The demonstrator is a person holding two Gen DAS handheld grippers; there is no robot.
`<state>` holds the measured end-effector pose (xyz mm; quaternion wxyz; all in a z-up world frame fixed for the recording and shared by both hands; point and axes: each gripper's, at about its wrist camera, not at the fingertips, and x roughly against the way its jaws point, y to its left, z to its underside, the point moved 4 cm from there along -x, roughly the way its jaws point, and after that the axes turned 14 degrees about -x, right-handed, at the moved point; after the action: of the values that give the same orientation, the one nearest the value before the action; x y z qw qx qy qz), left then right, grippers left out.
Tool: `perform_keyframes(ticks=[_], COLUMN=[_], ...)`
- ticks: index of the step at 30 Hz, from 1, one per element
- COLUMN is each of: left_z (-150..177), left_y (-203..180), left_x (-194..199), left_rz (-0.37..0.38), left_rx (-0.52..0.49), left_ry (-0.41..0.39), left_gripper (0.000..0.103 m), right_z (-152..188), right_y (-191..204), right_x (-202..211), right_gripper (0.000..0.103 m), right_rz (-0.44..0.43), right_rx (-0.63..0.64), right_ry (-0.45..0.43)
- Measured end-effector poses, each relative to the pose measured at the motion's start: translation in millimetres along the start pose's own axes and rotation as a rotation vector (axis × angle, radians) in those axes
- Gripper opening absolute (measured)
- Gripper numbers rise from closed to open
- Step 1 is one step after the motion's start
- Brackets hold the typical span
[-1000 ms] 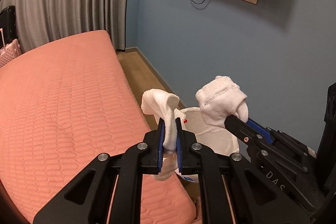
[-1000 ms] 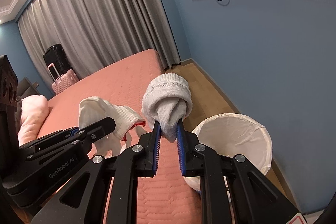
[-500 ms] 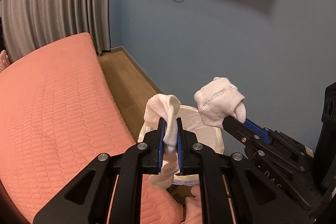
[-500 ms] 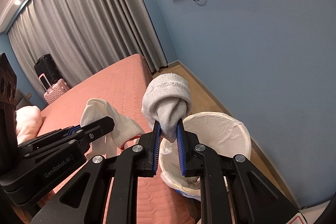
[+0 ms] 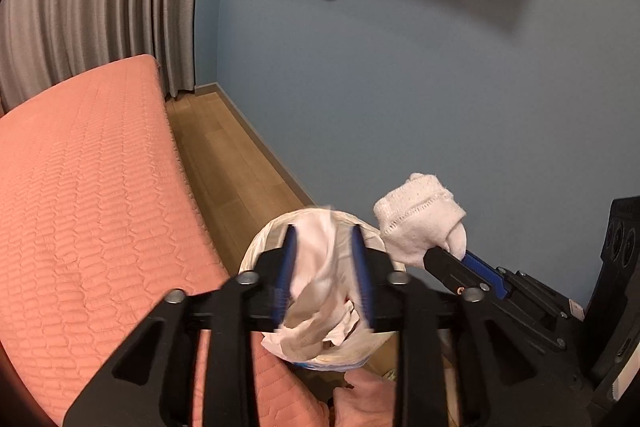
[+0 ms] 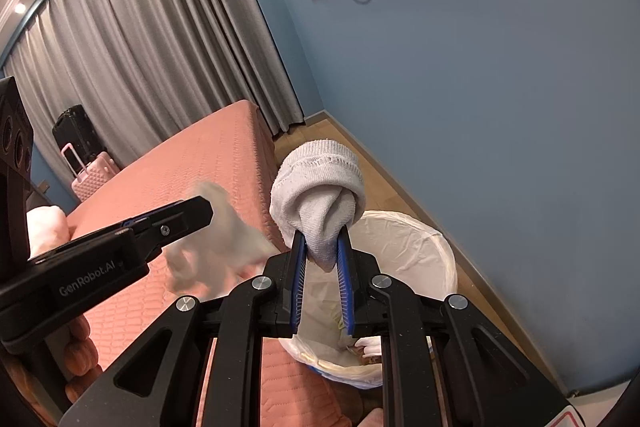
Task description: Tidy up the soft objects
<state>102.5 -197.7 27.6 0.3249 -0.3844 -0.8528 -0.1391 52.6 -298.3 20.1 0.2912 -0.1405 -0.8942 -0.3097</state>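
Observation:
My left gripper (image 5: 324, 239) hangs right over the white-lined bin (image 5: 260, 243), and its jaws are opening. A loose white sock (image 5: 320, 267) sits blurred between the blue pads, which no longer press on it, and it droops toward the bin's mouth. In the right wrist view the same sock (image 6: 216, 247) is a blur below the left gripper (image 6: 200, 211). My right gripper (image 6: 322, 239) is shut on a rolled white sock (image 6: 320, 195), held above the near edge of the bin (image 6: 420, 239). The left wrist view shows that rolled sock (image 5: 416, 223) just right of the bin.
A salmon quilted bed (image 5: 80, 207) fills the left, with its edge against the bin. A strip of wood floor (image 5: 224, 155) runs between the bed and the blue wall (image 5: 400, 87). Grey curtains, a black suitcase (image 6: 80, 135) and a pink one stand beyond the bed.
The left jaws have spread apart and the loose sock has slipped lower and blurred. Both grippers have come closer over the bin. The right gripper still holds its rolled sock.

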Motion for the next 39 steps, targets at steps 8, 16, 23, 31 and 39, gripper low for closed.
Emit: perform_keyframes(ticks=[8, 16, 23, 31, 39], left_z=[1, 22, 46, 73, 93], left_y=[14, 26, 34, 40, 42], left_x=[3, 16, 29, 44, 53], left_rz=[-0.053, -0.106, -0.165, -0.214, -0.248], left_rx=[0.033, 0.061, 0.062, 0.070, 0.076], left_ry=[-0.025, -0.023, -0.002, 0.019, 0.039], left_gripper=[0.068, 0.075, 0.077, 0.086, 0.089], right_z=[1, 20, 44, 67, 79], right_y=[4, 12, 19, 25, 24], right_x=[-13, -11, -2, 12, 16], right_gripper=[0.025, 0.039, 0.050, 0.061, 0.068], right_rz=[0.003, 0.013, 0.050, 0.095, 0.111], right_rx=[-0.001, 0.031, 0.095, 0.170, 0.187], right_ry=[0.004, 0.035, 0.061, 0.072, 0.100])
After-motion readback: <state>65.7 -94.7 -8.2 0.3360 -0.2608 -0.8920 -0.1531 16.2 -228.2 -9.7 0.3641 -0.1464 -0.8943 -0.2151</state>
